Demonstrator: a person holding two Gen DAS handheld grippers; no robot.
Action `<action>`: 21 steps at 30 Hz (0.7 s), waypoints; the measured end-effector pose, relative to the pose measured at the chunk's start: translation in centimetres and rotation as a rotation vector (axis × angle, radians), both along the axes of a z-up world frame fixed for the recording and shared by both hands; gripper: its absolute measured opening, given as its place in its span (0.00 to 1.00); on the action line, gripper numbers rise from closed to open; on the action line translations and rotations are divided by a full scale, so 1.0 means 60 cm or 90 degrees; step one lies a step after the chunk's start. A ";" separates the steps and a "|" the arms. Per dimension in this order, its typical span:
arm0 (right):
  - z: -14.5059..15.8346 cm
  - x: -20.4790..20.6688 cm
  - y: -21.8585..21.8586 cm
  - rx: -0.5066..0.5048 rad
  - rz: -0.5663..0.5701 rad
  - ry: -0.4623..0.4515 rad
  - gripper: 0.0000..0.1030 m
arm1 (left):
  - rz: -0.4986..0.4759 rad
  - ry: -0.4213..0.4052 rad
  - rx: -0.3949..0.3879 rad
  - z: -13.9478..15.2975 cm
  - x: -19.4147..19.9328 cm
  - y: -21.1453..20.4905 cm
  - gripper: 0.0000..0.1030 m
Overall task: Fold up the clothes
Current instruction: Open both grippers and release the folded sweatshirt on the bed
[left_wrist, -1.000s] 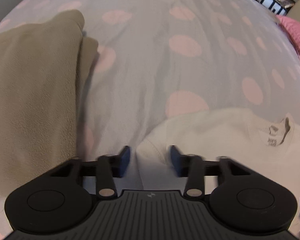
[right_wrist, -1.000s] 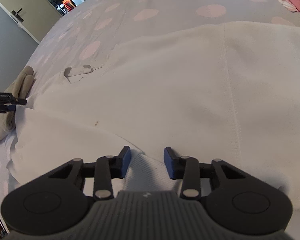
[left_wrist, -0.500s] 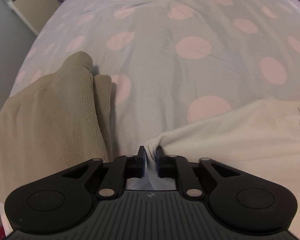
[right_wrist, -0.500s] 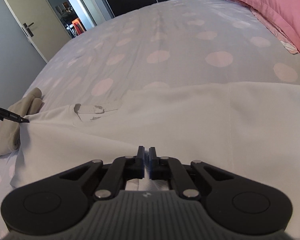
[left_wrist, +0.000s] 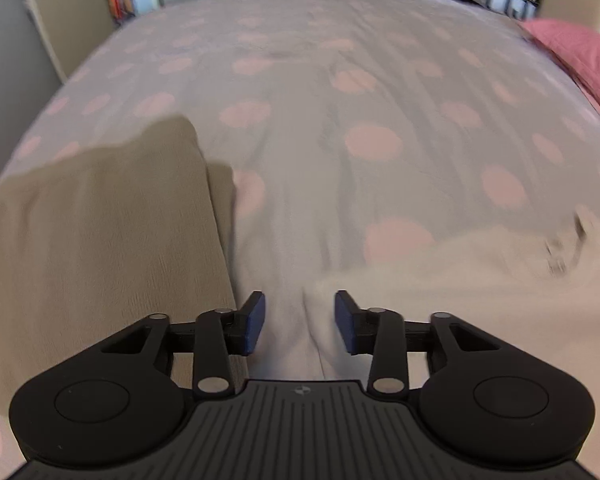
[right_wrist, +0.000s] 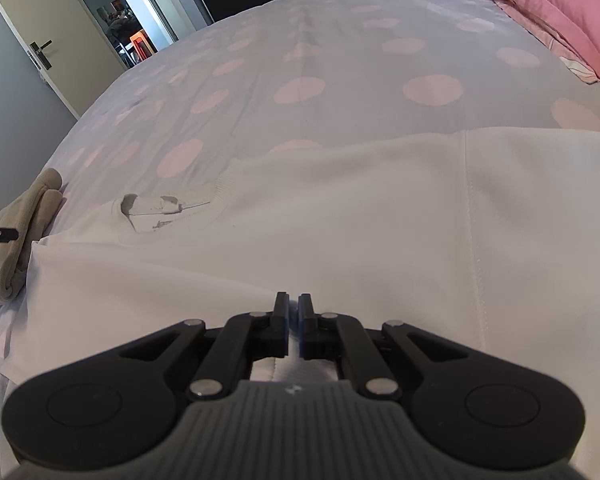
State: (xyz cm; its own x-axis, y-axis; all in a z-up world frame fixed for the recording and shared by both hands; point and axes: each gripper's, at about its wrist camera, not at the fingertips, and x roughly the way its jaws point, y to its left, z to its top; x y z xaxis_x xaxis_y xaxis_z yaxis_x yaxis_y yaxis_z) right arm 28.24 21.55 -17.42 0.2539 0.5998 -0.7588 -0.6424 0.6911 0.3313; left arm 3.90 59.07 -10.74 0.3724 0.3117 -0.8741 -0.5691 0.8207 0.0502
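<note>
A white sweater (right_wrist: pixel 360 220) lies spread on the dotted bed cover (right_wrist: pixel 340 60), its neck label toward the left. My right gripper (right_wrist: pixel 294 320) is shut on the sweater's near ribbed edge, with white cloth pinched between the pads. In the left wrist view my left gripper (left_wrist: pixel 299 320) hovers over the sweater's (left_wrist: pixel 460 280) left corner. Its jaws are opening, and a fold of white cloth lies below the gap without the pads pressing on it. One tip of the left gripper (right_wrist: pixel 0 234) shows at the left edge of the right wrist view.
A folded beige fleece (left_wrist: pixel 92 240) sits just left of the sweater, also in the right wrist view (right_wrist: pixel 24 232). A pink pillow (right_wrist: pixel 540 8) lies at the far right of the bed. A door (right_wrist: pixel 40 40) and an open doorway stand beyond the bed's left side.
The right gripper closed on the sweater's near edge and stayed shut. The left gripper closed at the sweater's corner, then opened again and rose, so more of the bed shows.
</note>
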 end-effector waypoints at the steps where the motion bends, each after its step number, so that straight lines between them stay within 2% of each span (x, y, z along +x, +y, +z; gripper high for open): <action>1: 0.001 0.000 0.000 -0.001 0.001 -0.001 0.05 | -0.012 0.011 -0.002 -0.009 -0.002 -0.005 0.25; 5: 0.009 -0.002 -0.001 -0.026 -0.017 -0.033 0.02 | -0.058 0.053 -0.012 -0.046 -0.008 -0.027 0.24; 8: 0.009 0.001 -0.006 -0.027 -0.027 -0.023 0.00 | -0.047 0.037 -0.026 -0.075 0.012 -0.017 0.20; 12: 0.012 -0.004 -0.014 -0.023 -0.023 -0.003 0.01 | 0.017 0.006 -0.006 -0.093 0.056 0.014 0.19; 15: 0.019 -0.013 -0.022 -0.025 -0.010 -0.002 0.01 | 0.040 0.008 0.022 -0.095 0.084 0.033 0.19; 17: 0.024 -0.018 -0.028 -0.029 -0.004 -0.006 0.02 | 0.044 0.030 0.065 -0.091 0.096 0.036 0.19; 21: 0.027 -0.026 -0.047 -0.015 -0.007 -0.003 0.04 | 0.042 -0.005 0.053 -0.067 0.073 0.030 0.19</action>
